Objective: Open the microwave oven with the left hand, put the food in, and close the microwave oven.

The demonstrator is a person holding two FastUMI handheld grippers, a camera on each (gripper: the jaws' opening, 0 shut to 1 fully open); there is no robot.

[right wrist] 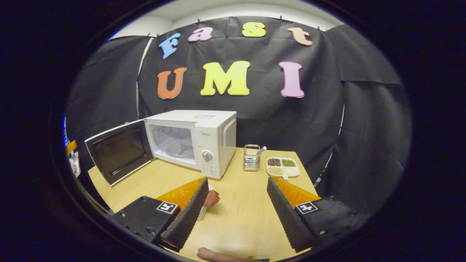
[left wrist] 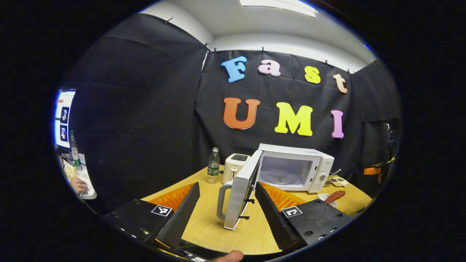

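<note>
Two-finger left gripper (left wrist: 226, 209): wedge-shaped fingers with finely ribbed inner faces, mounted on dark blocky carriers studded with small screws. Square black-and-white marker tag on each carrier. Same build on the right gripper (right wrist: 237, 208): ribbed wedge fingers, screw-dotted carriers, one marker tag apiece. Bare fingertip (left wrist: 230, 257) poking in at the bottom edge of the left gripper view.

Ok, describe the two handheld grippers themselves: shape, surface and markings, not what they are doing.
The left gripper has two long wedge-shaped fingers with ribbed, saw-toothed inner faces, set on dark blocky carriages with visible screws. Each carriage carries a small square black-and-white tag. The right gripper is built the same way: ribbed wedge fingers, dark screwed carriages, one square tag on each. No cables are visible on either.
</note>
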